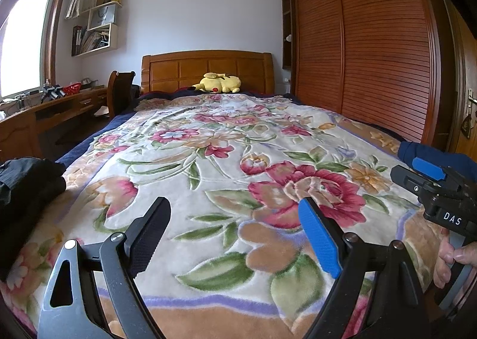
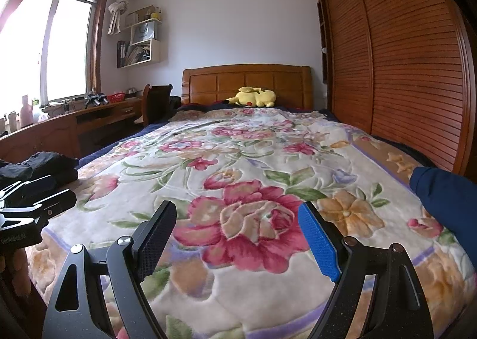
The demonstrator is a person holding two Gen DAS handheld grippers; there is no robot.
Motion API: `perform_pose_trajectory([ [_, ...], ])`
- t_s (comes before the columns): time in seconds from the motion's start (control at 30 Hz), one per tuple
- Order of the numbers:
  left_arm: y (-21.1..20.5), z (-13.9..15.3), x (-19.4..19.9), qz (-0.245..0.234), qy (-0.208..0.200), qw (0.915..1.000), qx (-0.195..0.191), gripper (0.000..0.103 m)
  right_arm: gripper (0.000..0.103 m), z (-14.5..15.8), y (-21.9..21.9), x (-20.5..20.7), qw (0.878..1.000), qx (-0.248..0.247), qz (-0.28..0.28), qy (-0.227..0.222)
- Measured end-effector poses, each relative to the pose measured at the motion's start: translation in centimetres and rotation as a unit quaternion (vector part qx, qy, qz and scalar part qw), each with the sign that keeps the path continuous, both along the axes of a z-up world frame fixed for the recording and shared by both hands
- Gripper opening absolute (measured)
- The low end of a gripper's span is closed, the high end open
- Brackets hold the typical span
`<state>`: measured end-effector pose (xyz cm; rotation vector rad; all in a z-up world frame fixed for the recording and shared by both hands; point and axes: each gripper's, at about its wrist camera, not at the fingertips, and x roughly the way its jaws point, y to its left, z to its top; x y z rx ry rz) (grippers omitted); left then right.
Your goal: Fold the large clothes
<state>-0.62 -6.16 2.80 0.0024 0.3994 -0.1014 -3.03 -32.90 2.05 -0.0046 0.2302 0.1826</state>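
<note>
A dark blue garment [image 2: 444, 205] lies bunched at the bed's right edge; it also shows in the left wrist view [image 1: 429, 154]. A pile of black clothes [image 1: 26, 187] sits at the bed's left edge, seen also in the right wrist view [image 2: 41, 167]. My left gripper [image 1: 235, 208] is open and empty above the floral blanket [image 1: 208, 160]. My right gripper [image 2: 238, 211] is open and empty above the same blanket [image 2: 253, 160]. The right gripper's body shows at the right of the left wrist view [image 1: 441, 193], close to the blue garment.
A yellow plush toy [image 1: 217, 82] lies by the wooden headboard [image 1: 208, 68]. A wooden wardrobe [image 1: 372, 56] runs along the right side. A desk [image 1: 50, 112] and chair [image 1: 119, 91] stand at the left under the window.
</note>
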Motion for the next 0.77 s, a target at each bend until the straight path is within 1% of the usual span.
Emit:
perform_pose_trajectory([
  [0.77,0.26,0.38,-0.24,0.002,-0.004,1.0000,0.000,0.088,0.085,-0.05,-0.02,0.17,1.000,0.003,0.003,-0.002],
])
